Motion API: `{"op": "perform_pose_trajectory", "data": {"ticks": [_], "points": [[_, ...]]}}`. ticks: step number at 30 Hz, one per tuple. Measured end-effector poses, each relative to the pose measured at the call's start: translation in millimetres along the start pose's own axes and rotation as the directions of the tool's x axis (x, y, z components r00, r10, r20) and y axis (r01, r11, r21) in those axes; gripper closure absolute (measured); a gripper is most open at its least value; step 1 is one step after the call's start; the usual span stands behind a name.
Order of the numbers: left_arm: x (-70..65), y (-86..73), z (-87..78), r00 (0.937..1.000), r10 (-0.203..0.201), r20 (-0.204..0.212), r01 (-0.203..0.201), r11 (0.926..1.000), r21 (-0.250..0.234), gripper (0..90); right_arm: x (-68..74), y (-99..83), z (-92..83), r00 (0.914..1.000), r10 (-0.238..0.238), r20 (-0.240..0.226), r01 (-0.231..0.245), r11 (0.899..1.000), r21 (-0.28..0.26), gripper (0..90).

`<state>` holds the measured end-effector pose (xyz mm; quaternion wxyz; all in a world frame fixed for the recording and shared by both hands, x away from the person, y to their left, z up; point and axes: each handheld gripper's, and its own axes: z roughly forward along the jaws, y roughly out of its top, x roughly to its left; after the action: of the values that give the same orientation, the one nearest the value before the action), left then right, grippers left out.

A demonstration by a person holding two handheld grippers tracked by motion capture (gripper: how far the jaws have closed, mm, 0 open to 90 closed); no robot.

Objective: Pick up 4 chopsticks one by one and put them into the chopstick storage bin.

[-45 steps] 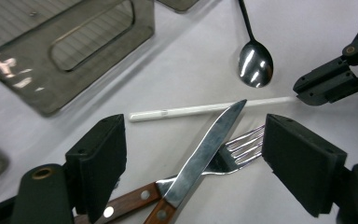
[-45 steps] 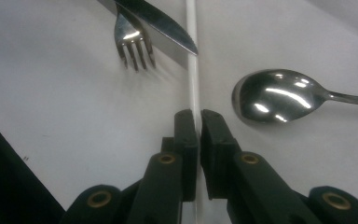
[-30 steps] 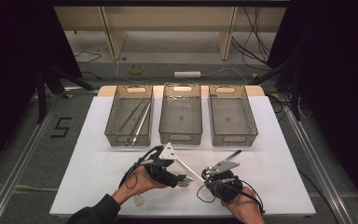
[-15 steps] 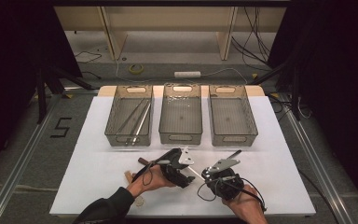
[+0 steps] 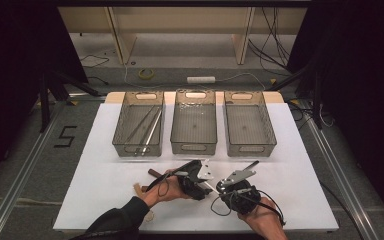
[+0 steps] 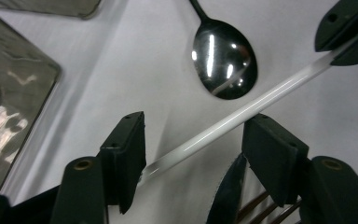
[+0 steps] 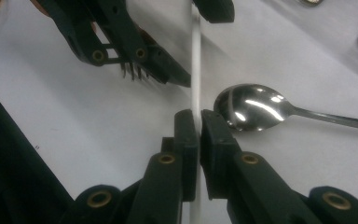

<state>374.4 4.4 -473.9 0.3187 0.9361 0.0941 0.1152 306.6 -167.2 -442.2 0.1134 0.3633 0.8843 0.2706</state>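
A thin white rod (image 7: pixel 196 70) sticks out of my right gripper (image 7: pixel 199 119), which is shut on it low over the white table near the front edge (image 5: pixel 220 192). The rod's far end (image 6: pixel 223 123) lies slanted between the jaws of my left gripper (image 6: pixel 193 135). Those jaws have just been closing and still stand apart around the rod. In the high view the left gripper (image 5: pixel 200 184) faces the right one, tip to tip. A steel spoon (image 6: pixel 223 60) lies on the table just beyond the rod. Fork tines (image 7: pixel 130 70) show under the left gripper.
Three see-through bins stand in a row at the back of the white board: the left one (image 5: pixel 125 145) holds long metal utensils, the middle (image 5: pixel 194 148) and right (image 5: pixel 250 149) look bare. Brown wooden pieces (image 5: pixel 155 174) lie by the left hand.
The left gripper has moved right, up to the right gripper, and its jaws have narrowed around the rod's end. The right gripper has stayed put, still shut on the rod.
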Motion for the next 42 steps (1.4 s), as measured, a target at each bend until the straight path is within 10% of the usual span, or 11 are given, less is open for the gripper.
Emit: {"op": "perform_pose_trajectory", "data": {"ticks": [12,22,28,31,42], "points": [[-4.4,5.2,0.3,0.9948,0.095,0.035,-0.096,0.9953,0.013,56.3,-2.1,1.8,-1.8,0.9997,-0.014,-0.019,0.015,1.0,0.003,86.0],[-7.4,11.0,-11.1,0.9727,0.23,0.03,-0.231,0.972,0.041,69.9,-13.3,2.2,-6.3,0.9981,-0.049,-0.039,0.049,0.999,0.001,84.4],[-14.3,17.7,-20.9,0.9571,0.283,0.062,-0.286,0.9568,0.051,82.3,-25.4,4.5,-15.2,0.9983,-0.057,-0.012,0.056,0.996,-0.068,78.5],[-12.2,20.4,-24.8,0.9628,0.268,0.034,-0.27,0.9599,0.076,83.7,-30.1,7.3,-22.1,0.9988,-0.046,-0.018,0.043,0.992,-0.116,66.6],[7.2,18.6,-44.5,0.9832,0.181,-0.026,-0.177,0.978,0.111,84.1,-35.9,7.5,-50.2,0.999,0.043,-0.004,-0.041,0.918,-0.394,42.9]]}}
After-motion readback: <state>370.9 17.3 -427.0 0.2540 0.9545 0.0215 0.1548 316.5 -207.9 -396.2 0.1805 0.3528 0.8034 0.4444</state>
